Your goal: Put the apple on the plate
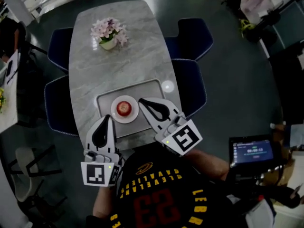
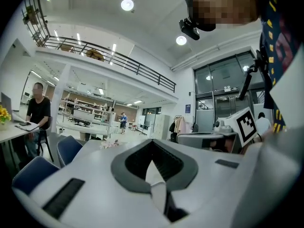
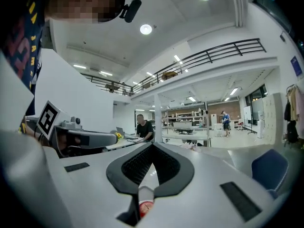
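A red apple (image 1: 124,108) rests on a small white plate (image 1: 133,116), which stands on a grey tray (image 1: 154,87) near the front of the marble table. My left gripper (image 1: 108,117) is at the tray's front left edge, tips together and empty, just left of the plate. My right gripper (image 1: 141,100) points at the plate's right rim, also shut on nothing. In the right gripper view a bit of the apple (image 3: 145,208) shows low between the jaws of that gripper (image 3: 153,145). The left gripper view shows its gripper (image 2: 153,142) with tips touching, and neither apple nor plate.
A pot of pink flowers (image 1: 109,33) stands at the table's far end. Dark blue chairs (image 1: 194,87) flank both long sides. A small white disc (image 1: 167,85) lies right of the tray. A lit screen (image 1: 251,151) is at my right.
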